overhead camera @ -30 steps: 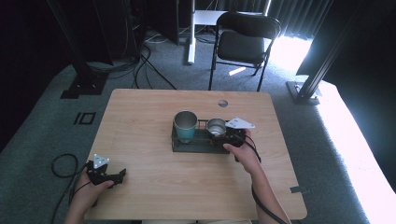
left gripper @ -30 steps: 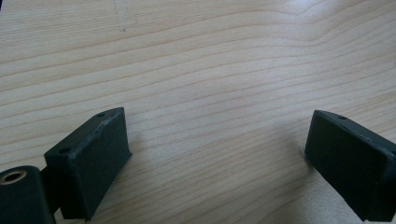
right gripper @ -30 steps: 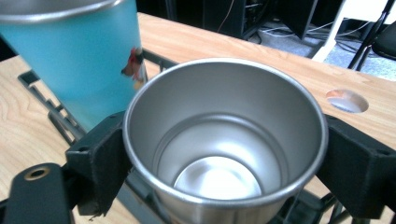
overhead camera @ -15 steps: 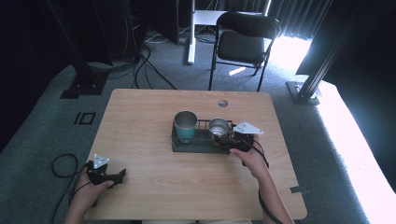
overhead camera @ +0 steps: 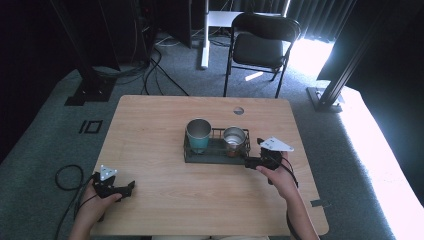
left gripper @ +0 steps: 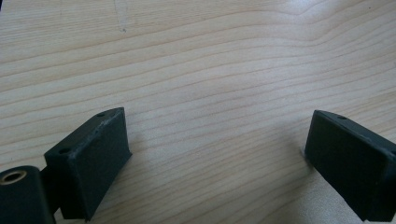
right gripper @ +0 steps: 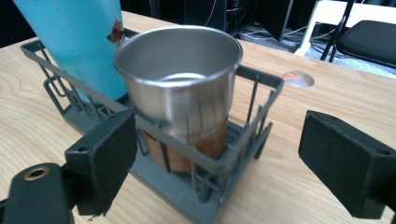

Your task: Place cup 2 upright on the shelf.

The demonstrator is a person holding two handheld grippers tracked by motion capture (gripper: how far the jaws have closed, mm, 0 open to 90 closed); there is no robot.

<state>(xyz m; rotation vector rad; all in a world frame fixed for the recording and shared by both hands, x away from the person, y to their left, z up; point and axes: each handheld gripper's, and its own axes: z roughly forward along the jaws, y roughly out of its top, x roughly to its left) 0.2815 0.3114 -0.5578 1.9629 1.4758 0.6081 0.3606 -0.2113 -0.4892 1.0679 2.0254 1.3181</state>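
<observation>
A dark wire rack [overhead camera: 214,160] stands at the table's middle. It holds a tall teal cup [overhead camera: 198,136] on its left and a small steel cup [overhead camera: 234,139] with a brown base on its right. My right gripper [overhead camera: 248,161] is just off the rack's right end, pointing at it, open and holding nothing. In the right gripper view the steel cup [right gripper: 180,88] stands in the rack [right gripper: 268,83] ahead of the spread jaws of my right gripper [right gripper: 224,156], with the teal cup [right gripper: 77,35] behind. My left gripper [overhead camera: 131,186] rests open at the table's near left corner. My left gripper [left gripper: 215,154] has bare wood between its jaws.
The wooden table [overhead camera: 165,205] has a round cable hole [overhead camera: 238,110] near its far edge. A black chair [overhead camera: 262,45] stands beyond the table. Cables [overhead camera: 62,175] lie on the grey carpet at the left, and black frame posts [overhead camera: 345,65] rise at the right.
My right gripper has drawn back from the steel cup, moving right and toward the near edge. The cup stays in the rack. The left hand has not moved.
</observation>
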